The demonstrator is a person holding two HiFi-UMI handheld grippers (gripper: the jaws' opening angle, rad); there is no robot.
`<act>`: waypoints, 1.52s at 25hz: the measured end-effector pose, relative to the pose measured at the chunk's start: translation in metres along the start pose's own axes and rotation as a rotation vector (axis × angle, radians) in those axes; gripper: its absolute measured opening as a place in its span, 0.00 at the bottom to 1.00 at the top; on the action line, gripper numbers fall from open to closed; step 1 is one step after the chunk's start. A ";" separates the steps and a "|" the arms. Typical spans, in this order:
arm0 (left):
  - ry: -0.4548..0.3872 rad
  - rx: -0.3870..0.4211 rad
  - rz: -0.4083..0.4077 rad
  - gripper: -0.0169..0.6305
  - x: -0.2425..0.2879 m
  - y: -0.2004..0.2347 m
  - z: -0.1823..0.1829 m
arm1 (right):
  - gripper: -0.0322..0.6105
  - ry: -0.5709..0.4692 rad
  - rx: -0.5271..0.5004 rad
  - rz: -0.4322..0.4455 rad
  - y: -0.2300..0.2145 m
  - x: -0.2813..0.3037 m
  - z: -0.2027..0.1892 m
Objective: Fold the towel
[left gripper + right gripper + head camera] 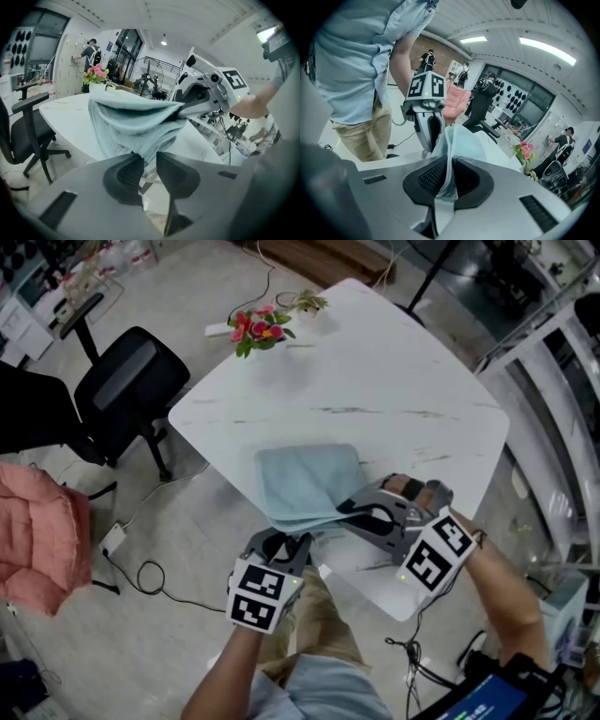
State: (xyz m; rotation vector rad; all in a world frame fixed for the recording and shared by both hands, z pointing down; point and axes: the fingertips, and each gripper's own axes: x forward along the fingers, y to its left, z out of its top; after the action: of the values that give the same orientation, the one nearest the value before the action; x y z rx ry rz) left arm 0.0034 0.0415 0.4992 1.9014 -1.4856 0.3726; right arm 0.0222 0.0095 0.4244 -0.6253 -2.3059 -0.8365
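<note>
A light blue towel (305, 479) lies folded at the near left edge of the white marble table (375, 381). My left gripper (292, 542) reaches in from below the table edge, its jaw tips closed on the bunched near corner of the towel (131, 124). My right gripper (343, 508) comes in from the right and is shut on the towel's near right edge, with a thin layer of the cloth (461, 143) pinched flat between its pads. In the left gripper view the right gripper (180, 110) lifts the upper layers above the tabletop. The left gripper (432, 143) stands just beyond the towel in the right gripper view.
A bunch of pink and red flowers (258, 329) lies at the table's far left corner. On the floor to the left stand a black office chair (127, 390) and a pink padded seat (37, 540), with cables (150, 573) nearby. A railing (553, 362) runs along the right.
</note>
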 end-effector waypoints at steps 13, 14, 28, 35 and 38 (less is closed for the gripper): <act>0.037 -0.012 -0.015 0.14 -0.019 -0.007 -0.020 | 0.13 0.158 -0.175 -0.009 0.043 0.041 -0.052; 0.042 -0.026 -0.017 0.14 -0.026 -0.008 -0.024 | 0.13 0.160 -0.175 -0.013 0.043 0.042 -0.052; -0.121 0.078 -0.087 0.14 -0.012 -0.024 0.058 | 0.15 0.164 -0.142 -0.080 0.045 0.040 -0.045; -0.003 0.119 -0.087 0.13 0.012 -0.020 0.020 | 0.39 0.083 0.121 0.055 0.057 -0.002 -0.034; 0.002 0.153 -0.085 0.13 0.013 -0.022 0.021 | 0.20 -0.039 0.319 -0.086 0.021 -0.029 -0.017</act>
State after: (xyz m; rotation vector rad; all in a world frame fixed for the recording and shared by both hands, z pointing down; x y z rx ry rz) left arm 0.0237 0.0209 0.4844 2.0761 -1.4044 0.4600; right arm 0.0617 0.0055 0.4240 -0.4072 -2.4457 -0.4795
